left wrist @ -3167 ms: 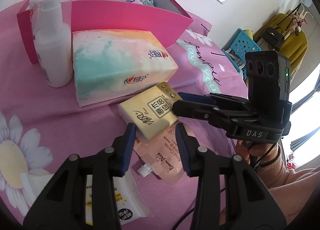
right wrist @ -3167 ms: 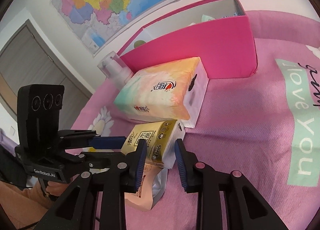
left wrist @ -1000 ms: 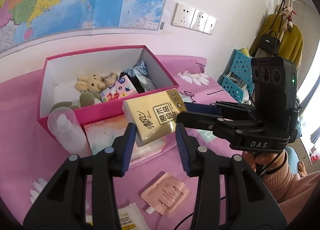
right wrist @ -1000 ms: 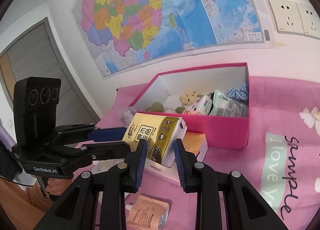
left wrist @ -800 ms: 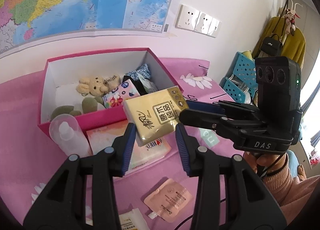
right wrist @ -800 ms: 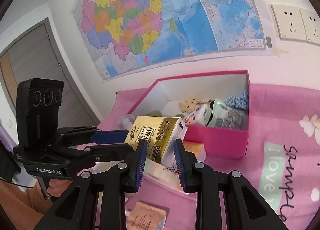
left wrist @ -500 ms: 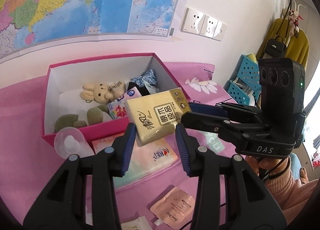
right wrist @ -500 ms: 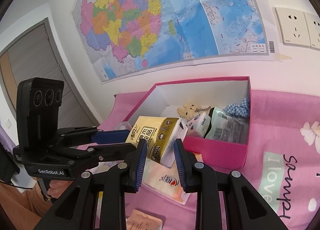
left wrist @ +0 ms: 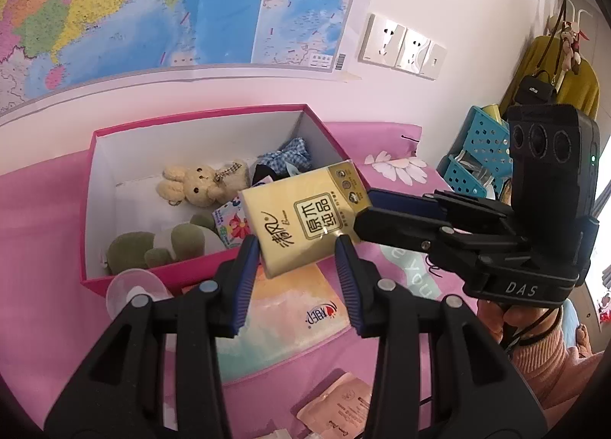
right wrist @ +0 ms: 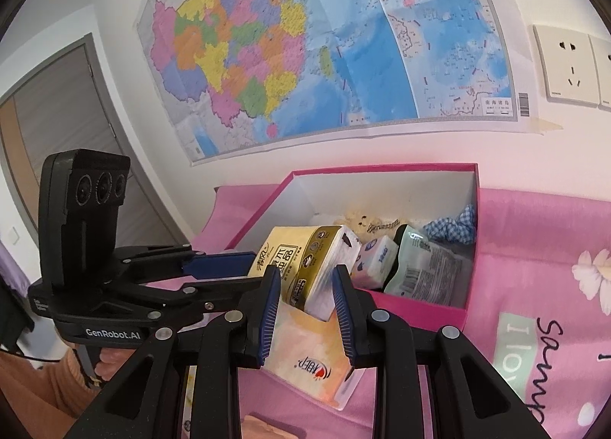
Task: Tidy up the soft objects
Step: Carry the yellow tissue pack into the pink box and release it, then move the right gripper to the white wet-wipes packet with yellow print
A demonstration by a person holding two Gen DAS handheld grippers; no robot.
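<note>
Scene: We carry a yellow tissue pack [left wrist: 305, 223] between two claws, above a pink-covered surface and short of the pink box [left wrist: 198, 271].
Left claw: Our left claw [left wrist: 296, 252] clamps the pack's near end, its blue pads pressed on both sides so the soft wrapper cannot slide out.
Right claw: Our right claw [right wrist: 305, 286] is closed on the pack's other end; we judge two grips keep the limp pack level.
Box: Just beyond both claws it stands open-topped, holding a plush rabbit [left wrist: 198, 187], a green plush [left wrist: 160, 244], a checked cloth [left wrist: 290, 150] and small packets, so soft things gather there.
Below the claws: A larger pastel tissue pack [left wrist: 290, 309] lies directly under the carried one, against the box's near wall, and a peach sachet [left wrist: 340, 406] lies nearer us.
Next: We judge a forward reach over the near wall remains.
</note>
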